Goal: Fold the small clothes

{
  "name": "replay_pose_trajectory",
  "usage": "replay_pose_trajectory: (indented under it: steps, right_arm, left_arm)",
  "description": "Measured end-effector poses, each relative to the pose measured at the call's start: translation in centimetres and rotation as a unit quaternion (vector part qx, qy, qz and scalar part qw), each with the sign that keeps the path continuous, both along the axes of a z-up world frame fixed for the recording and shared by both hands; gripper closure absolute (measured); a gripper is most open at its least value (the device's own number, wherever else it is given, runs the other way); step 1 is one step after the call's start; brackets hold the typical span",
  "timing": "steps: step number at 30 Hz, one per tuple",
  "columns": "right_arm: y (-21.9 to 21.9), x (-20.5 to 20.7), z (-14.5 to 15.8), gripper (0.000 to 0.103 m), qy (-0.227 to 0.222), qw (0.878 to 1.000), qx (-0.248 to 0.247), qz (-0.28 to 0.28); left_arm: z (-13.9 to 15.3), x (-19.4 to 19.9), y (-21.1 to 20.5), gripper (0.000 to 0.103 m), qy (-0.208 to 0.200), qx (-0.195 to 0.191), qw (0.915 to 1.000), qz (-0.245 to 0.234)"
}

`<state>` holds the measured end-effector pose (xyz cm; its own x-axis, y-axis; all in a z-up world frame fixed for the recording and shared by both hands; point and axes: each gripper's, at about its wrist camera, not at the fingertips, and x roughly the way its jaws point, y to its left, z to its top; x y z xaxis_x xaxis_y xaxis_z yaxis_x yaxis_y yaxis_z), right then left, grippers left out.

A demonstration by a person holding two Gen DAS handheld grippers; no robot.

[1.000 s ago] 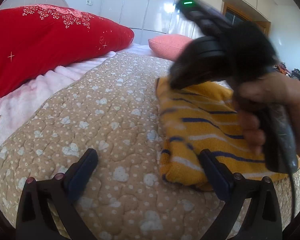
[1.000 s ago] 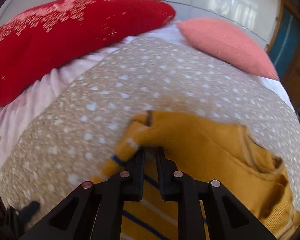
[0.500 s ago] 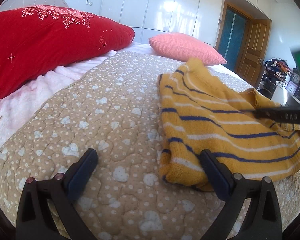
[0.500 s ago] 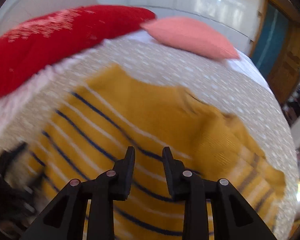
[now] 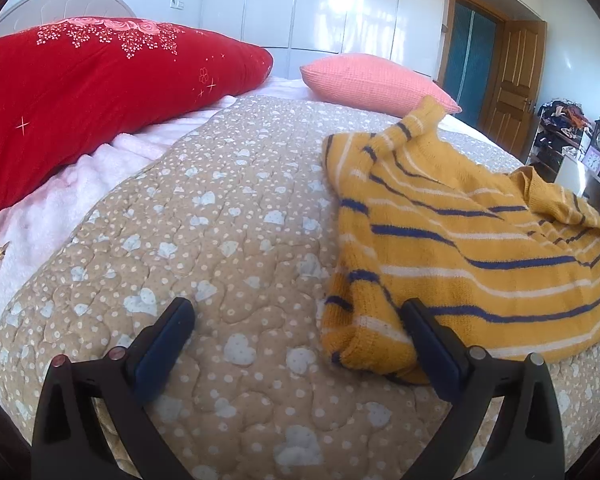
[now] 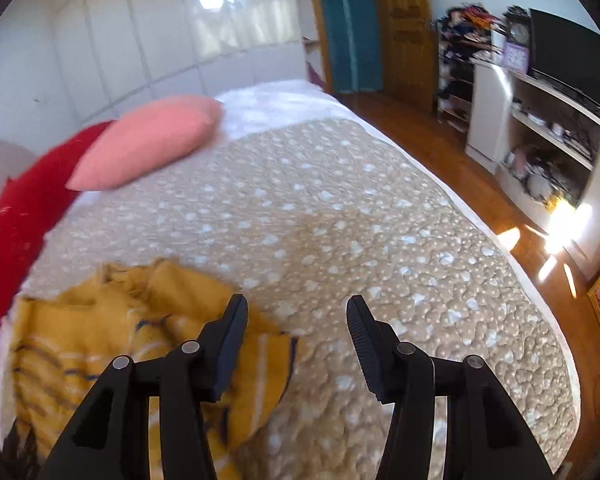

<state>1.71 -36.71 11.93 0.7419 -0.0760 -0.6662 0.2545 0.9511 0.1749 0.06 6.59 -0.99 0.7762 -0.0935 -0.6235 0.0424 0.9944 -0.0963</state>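
Observation:
A small yellow knit sweater (image 5: 460, 248) with blue and white stripes lies folded over itself on the beige quilt (image 5: 228, 216). One sleeve cuff sticks up at its far side. My left gripper (image 5: 296, 316) is open and empty, low over the quilt, with its right finger at the sweater's near left corner. My right gripper (image 6: 296, 312) is open and empty above the quilt. The sweater (image 6: 100, 336) lies below and left of it, under its left finger.
A red pillow (image 5: 100, 92) and a pink pillow (image 5: 372, 80) lie at the head of the bed. The bed's right edge (image 6: 540, 280) drops to a wooden floor. Shelves (image 6: 548, 136) and a door (image 5: 516, 76) stand beyond.
My right gripper let go of the sleeve it had carried across the sweater, opened, and swung right off the garment. The left gripper has not moved.

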Motion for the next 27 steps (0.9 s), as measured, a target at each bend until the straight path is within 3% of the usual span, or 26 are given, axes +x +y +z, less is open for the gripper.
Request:
replay_pose_trajectory:
  steps: [4, 7, 10, 12, 13, 15, 18, 21, 24, 27]
  right_arm:
    - [4.1, -3.9, -0.3, 0.046, -0.02, 0.993, 0.034, 0.116]
    - [6.5, -5.2, -4.1, 0.046, 0.029, 0.979, 0.064, 0.193]
    - [5.7, -4.9, -6.9, 0.055, 0.059, 0.983, -0.021, 0.17]
    - [3.0, -4.3, -7.1, 0.043, 0.064, 0.989, -0.101, 0.084]
    - [1.6, -4.1, -6.8, 0.038, 0.067, 0.991, -0.11, 0.047]
    - [0.2, -4.8, -4.9, 0.038, 0.038, 0.998, -0.043, 0.035]
    - [3.5, -5.7, -1.6, 0.038, -0.026, 0.996, -0.05, 0.074]
    - [7.4, -4.4, -0.6, 0.038, -0.057, 0.989, -0.037, 0.13]
    - [10.3, -0.9, -1.7, 0.039, -0.042, 0.985, -0.013, 0.168]
    - [11.9, 3.6, -5.3, 0.054, 0.023, 0.972, 0.066, 0.224]
  left_arm:
    - [0.0, 0.0, -0.1, 0.0, 0.002, 0.005, 1.0, 0.004]
    - [0.0, 0.0, -0.1, 0.0, 0.004, 0.008, 0.9999, 0.004]
    - [0.1, 0.1, -0.2, 0.0, 0.006, 0.009, 0.9999, 0.004]
    - [0.1, 0.1, -0.2, 0.0, 0.006, 0.01, 0.9999, 0.004]
    - [0.1, 0.1, -0.2, 0.0, 0.006, 0.011, 0.9999, 0.005]
    - [0.1, 0.1, -0.2, 0.0, 0.006, 0.011, 0.9999, 0.006]
    - [0.1, 0.2, -0.3, 0.0, 0.007, 0.014, 0.9998, 0.009]
    - [0.1, 0.1, -0.4, 0.0, 0.007, 0.016, 0.9998, 0.01]
    - [0.1, 0.1, -0.4, 0.0, 0.007, 0.016, 0.9998, 0.009]
    - [0.1, 0.1, -0.4, 0.0, 0.007, 0.015, 0.9998, 0.009]
